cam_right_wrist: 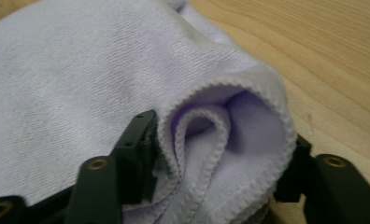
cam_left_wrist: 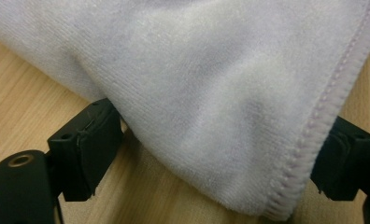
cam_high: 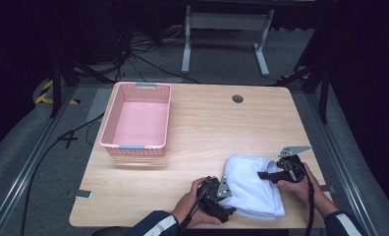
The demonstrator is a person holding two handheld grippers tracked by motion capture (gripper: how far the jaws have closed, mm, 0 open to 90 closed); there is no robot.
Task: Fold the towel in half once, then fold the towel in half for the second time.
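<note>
- High view: the left gripper (cam_high: 221, 195) and the right gripper (cam_high: 273, 173) sit at the lower right of the frame, one at each end of a folded white towel (cam_high: 251, 189) that lies on the wooden table (cam_high: 207, 132) near its front edge. Taking both ends at once probably lets the person lift or fold the towel without it sagging. From up here I cannot tell how far either pair of jaws is parted.
- High view, surroundings: a pink basket (cam_high: 136, 119) stands well apart at the upper left of the tabletop and looks empty; a likely place for the towel. The bare wood between them holds no obstacle. A round dark grommet (cam_high: 237, 99) sits near the far edge, and cables (cam_high: 65, 140) trail over the floor at left.
- Left gripper view: the jaws stand apart at the lower corners of the frame, with a stitched corner of the towel (cam_left_wrist: 211, 93) draped down between them. They straddle the cloth and seem not yet clamped.
- Right gripper view: the jaws are also apart, bracketing a bunched, rolled hem of the towel (cam_right_wrist: 206, 135) at lower centre. The layered folds may slip unless all are pinched together.
</note>
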